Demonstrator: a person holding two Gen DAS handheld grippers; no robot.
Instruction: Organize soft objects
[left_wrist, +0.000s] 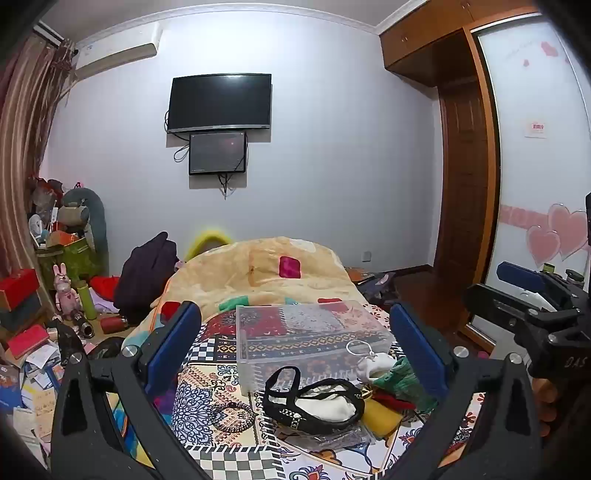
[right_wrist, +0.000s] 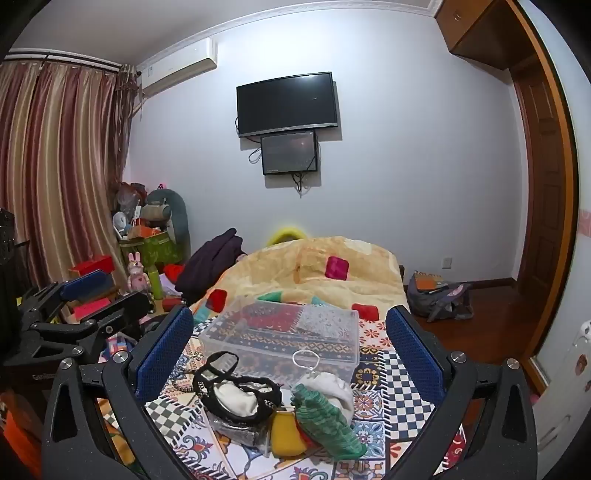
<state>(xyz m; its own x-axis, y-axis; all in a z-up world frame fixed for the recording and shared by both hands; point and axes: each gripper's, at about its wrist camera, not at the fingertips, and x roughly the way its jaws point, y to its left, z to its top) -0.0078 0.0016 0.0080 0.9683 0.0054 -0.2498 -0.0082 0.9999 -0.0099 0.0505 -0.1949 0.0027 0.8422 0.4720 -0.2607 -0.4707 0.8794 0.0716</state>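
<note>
A pile of soft items lies on the patterned bedspread (left_wrist: 221, 354): a black-trimmed white pouch (left_wrist: 317, 402) (right_wrist: 236, 397), a yellow pad (left_wrist: 380, 413) (right_wrist: 286, 430), a green knit piece (left_wrist: 402, 376) (right_wrist: 325, 421), a white cloth with a ring (left_wrist: 373, 363) (right_wrist: 328, 384) and a beaded bracelet (left_wrist: 232, 415). A clear plastic box (left_wrist: 310, 336) (right_wrist: 284, 332) stands empty just behind the pile. My left gripper (left_wrist: 295, 343) is open and empty above the pile. My right gripper (right_wrist: 288, 350) is open and empty above it too, and shows at the right of the left wrist view (left_wrist: 532, 295).
A folded yellow blanket (left_wrist: 258, 269) (right_wrist: 314, 266) lies behind the box. Clutter of boxes, toys and bottles (left_wrist: 55, 295) fills the floor left of the bed. A backpack (right_wrist: 439, 295) lies on the wood floor to the right. A wardrobe (left_wrist: 535, 147) stands at the right.
</note>
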